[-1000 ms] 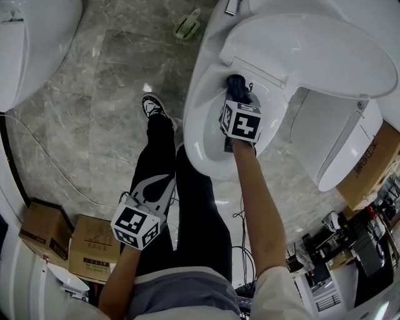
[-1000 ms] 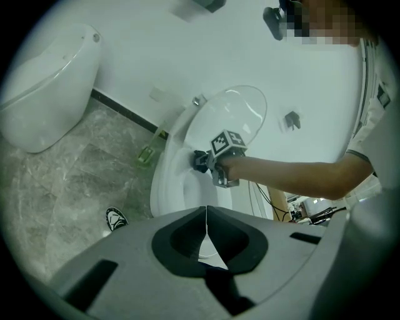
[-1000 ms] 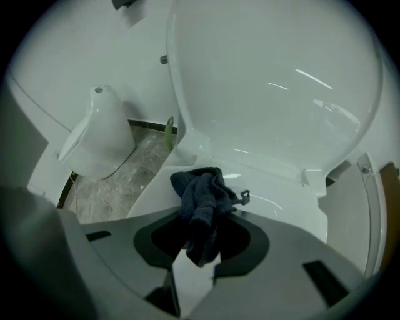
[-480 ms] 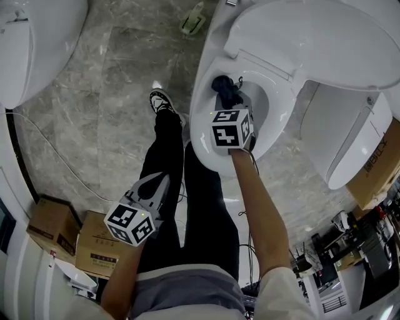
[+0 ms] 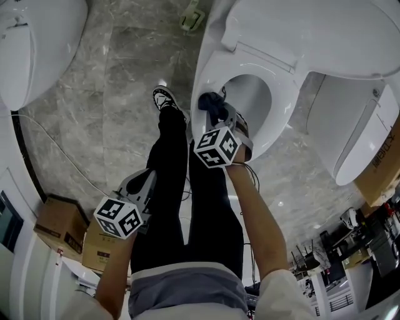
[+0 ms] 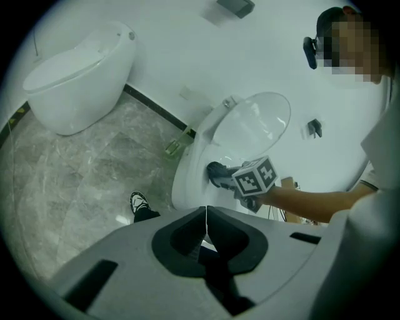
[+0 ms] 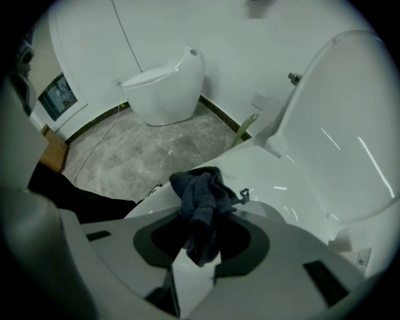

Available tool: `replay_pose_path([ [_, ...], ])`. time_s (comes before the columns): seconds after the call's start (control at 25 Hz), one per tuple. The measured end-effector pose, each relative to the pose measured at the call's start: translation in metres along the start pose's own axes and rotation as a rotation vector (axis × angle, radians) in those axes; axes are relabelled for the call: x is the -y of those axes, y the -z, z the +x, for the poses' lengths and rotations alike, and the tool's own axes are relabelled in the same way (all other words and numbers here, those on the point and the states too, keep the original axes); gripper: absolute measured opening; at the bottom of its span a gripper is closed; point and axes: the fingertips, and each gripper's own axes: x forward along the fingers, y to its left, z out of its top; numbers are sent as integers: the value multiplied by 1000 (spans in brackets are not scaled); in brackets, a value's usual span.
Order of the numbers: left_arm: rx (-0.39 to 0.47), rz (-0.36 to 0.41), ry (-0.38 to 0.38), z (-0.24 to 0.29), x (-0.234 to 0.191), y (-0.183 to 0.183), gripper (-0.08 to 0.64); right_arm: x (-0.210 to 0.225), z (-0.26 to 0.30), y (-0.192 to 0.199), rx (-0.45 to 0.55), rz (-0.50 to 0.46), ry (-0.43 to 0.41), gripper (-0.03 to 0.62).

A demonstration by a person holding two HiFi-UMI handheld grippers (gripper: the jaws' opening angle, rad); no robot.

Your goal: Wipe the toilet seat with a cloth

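- Floor: grey veined marble tile floor [image 5: 119, 81], glossy. Walls are white, with a dark skirting strip at the base in the left gripper view.
- A thin pale cable [image 5: 53, 147] runs across the tiles.
- A small green item [image 5: 191, 17] lies by the wall; too small to identify.
- A second white oval toilet with closed lid [image 5: 31, 44] stands well apart, at the head view's upper left.
- The person stands at the bowl in black trousers. One black-and-white shoe [image 5: 165, 99] is on the floor just beside the pedestal.
- Task fixture: white toilet with its glossy white lid [image 5: 325, 31] raised. The white ring-shaped toilet seat [image 5: 282, 119] is down on the bowl.
- Dark blue bunched terry cloth [image 7: 203, 200]: crumpled, with a small tag loop sticking out. It lies against the seat ring at its left edge in the head view, on the shoe side.
- Right gripper [image 7: 200, 250]: jaws pinch the cloth's lower end; it points steeply down at the seat.
- Left gripper [image 6: 206, 222]: jaws pressed together with nothing between them. It is held low beside the left leg, well apart from the toilet.
- Containers: two brown cardboard boxes [image 5: 59, 225] at lower left, flaps closed, contents not visible. The toilet bowl opening [image 5: 247, 94] shows only white porcelain.
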Motion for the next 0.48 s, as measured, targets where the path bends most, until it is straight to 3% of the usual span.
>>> replay_pose_path([
  [0.48,-35,23,4,13,12,7,12,-46,-14,37,-14,1,-34,106],
])
